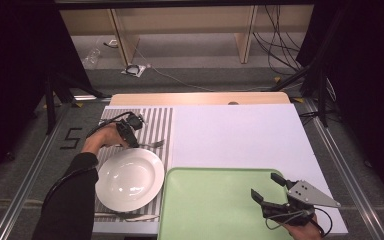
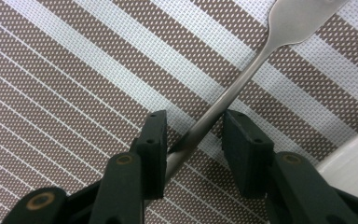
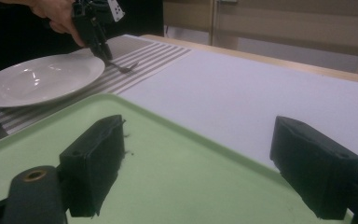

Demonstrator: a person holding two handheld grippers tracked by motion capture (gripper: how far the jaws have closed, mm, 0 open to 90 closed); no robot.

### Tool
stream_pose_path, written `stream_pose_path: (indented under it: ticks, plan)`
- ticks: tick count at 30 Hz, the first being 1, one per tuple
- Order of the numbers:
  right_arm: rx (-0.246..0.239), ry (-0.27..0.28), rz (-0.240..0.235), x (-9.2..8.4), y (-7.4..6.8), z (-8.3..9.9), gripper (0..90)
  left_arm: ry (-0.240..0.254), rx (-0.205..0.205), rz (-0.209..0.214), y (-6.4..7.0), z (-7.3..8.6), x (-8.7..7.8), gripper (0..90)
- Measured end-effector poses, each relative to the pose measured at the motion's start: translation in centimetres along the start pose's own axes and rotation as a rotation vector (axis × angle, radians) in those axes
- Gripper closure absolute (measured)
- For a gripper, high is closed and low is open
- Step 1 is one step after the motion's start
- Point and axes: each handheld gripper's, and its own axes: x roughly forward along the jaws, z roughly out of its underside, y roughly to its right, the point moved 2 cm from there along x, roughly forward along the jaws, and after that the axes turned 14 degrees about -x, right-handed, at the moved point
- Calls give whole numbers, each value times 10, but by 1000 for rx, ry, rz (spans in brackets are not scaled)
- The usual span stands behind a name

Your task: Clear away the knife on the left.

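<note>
A silver fork lies on the striped placemat, just beyond the white plate. My left gripper points down over the fork's handle. In the left gripper view the fork runs up between the jaws of the left gripper. The handle rests against the left pad, and a gap shows on the other side. My right gripper hovers open over the right part of the green tray, nothing between its jaws. The right gripper view shows the right gripper, the tray and, far off, the left gripper.
A knife lies on the placemat at the plate's near side. A white sheet covers the table right of the placemat and behind the tray. The plate's rim sits close to the left gripper's right jaw.
</note>
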Motion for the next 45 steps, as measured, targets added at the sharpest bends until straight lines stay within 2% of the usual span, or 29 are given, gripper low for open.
stream_pose_path:
  ticks: [9,14,19,21,27,29,31,36,45]
  plan:
    - [-1,-1,0,0,0,0,187,8,-2,21,1,2,0,675]
    - [-8,-4,-4,0,0,0,189,1,29,17,4,1,-1,723]
    - [-7,0,-6,0,0,0,189,14,60,24,6,4,-1,772]
    - [-3,2,-6,0,0,0,189,18,84,22,7,4,-1,802]
    - [-10,-4,-9,0,-1,0,190,24,94,9,9,5,-1,824]
    - [-7,-3,-7,0,-1,0,191,17,92,-12,7,5,-2,826]
    - [-7,-6,-5,0,0,1,191,28,73,-22,4,5,-4,827]
    - [-7,-7,-3,0,0,1,192,44,70,-72,0,5,-13,827]
    - [-6,-4,-4,0,0,1,192,89,49,-124,-7,5,-34,828]
